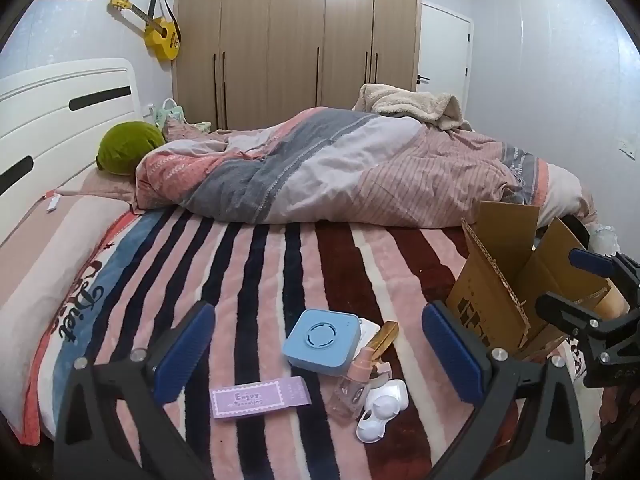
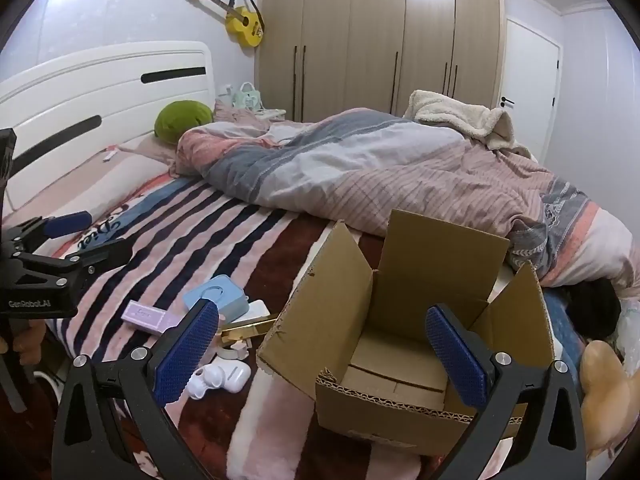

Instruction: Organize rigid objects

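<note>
On the striped blanket lie a light blue square box (image 1: 322, 345), a purple "Enjoy" box (image 1: 259, 397), a pink spray bottle (image 1: 355, 385), a gold bar-shaped item (image 1: 385, 337) and an open white earbud case (image 1: 382, 406). My left gripper (image 1: 318, 354) is open above them, empty. An open, empty cardboard box (image 2: 404, 340) stands to their right. My right gripper (image 2: 322, 354) is open over the box's near edge, empty. The blue box (image 2: 218, 298), purple box (image 2: 146, 316) and earbud case (image 2: 218, 380) also show in the right wrist view.
A crumpled pink and grey duvet (image 1: 340, 168) fills the far half of the bed. A green cushion (image 1: 128, 148) lies by the white headboard (image 1: 60, 108). A wardrobe (image 1: 296, 40) and a yellow guitar (image 1: 158, 32) are on the far wall.
</note>
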### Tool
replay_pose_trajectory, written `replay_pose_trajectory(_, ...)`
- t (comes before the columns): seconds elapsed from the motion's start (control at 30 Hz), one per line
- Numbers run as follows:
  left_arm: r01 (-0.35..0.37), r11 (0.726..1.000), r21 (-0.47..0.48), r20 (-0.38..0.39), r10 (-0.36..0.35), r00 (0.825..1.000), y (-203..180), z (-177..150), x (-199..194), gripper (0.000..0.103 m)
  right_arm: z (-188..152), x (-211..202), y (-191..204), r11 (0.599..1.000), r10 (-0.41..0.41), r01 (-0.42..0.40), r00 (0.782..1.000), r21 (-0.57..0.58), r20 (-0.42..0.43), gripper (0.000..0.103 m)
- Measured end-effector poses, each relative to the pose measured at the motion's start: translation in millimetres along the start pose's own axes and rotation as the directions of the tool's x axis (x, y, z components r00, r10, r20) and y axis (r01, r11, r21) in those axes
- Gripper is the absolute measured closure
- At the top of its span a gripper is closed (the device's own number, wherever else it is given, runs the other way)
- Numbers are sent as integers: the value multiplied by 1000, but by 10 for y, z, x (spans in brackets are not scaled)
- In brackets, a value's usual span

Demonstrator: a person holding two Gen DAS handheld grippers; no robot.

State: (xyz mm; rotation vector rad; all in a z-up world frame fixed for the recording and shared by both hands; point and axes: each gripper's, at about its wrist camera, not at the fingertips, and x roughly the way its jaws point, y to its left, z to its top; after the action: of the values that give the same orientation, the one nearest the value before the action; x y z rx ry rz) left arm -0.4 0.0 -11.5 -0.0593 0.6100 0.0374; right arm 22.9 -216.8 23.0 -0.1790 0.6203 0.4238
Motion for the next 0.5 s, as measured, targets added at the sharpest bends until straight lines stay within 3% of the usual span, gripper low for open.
replay_pose_trajectory(0.5, -1, 1000, -4, -1, 1, 1000, 14, 4, -4, 0, 0, -33, 33, 1000, 21, -21, 1000, -2, 14, 0)
